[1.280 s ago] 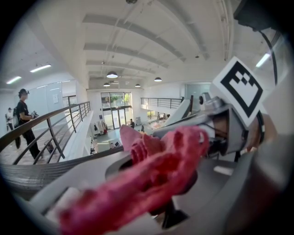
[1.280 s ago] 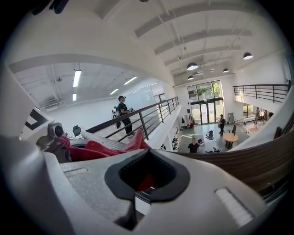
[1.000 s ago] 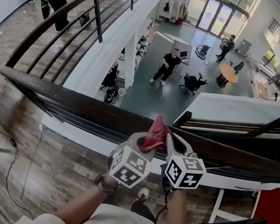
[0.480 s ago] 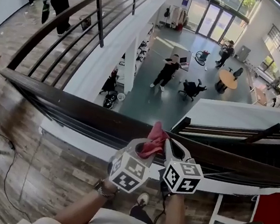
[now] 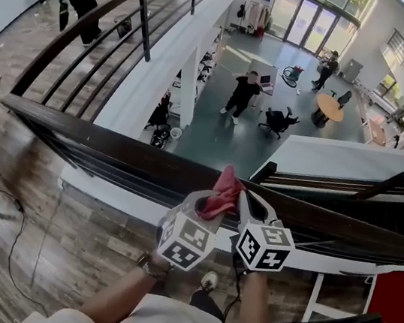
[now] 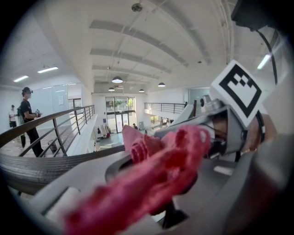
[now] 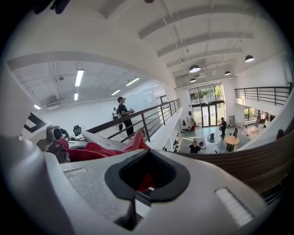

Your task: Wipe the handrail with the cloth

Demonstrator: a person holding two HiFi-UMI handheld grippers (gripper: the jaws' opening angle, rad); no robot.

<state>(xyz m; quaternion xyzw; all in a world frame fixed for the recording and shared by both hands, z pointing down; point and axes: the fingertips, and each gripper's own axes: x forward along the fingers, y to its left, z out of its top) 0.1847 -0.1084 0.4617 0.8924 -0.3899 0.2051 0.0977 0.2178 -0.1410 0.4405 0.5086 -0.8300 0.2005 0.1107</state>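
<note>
Two things have barely changed in half a second: your left hand-held gripper (image 5: 209, 200) still pinches the bunched red cloth (image 5: 223, 189), which stands up over the dark handrail (image 5: 106, 142). Your right hand-held gripper (image 5: 247, 201) sits just beside it, jaws pressed together, the cloth just beyond them. Both show a touch higher in the head view.

Down on the floor below, the person (image 5: 243, 93) beside the desk has shifted stance and arms.
</note>
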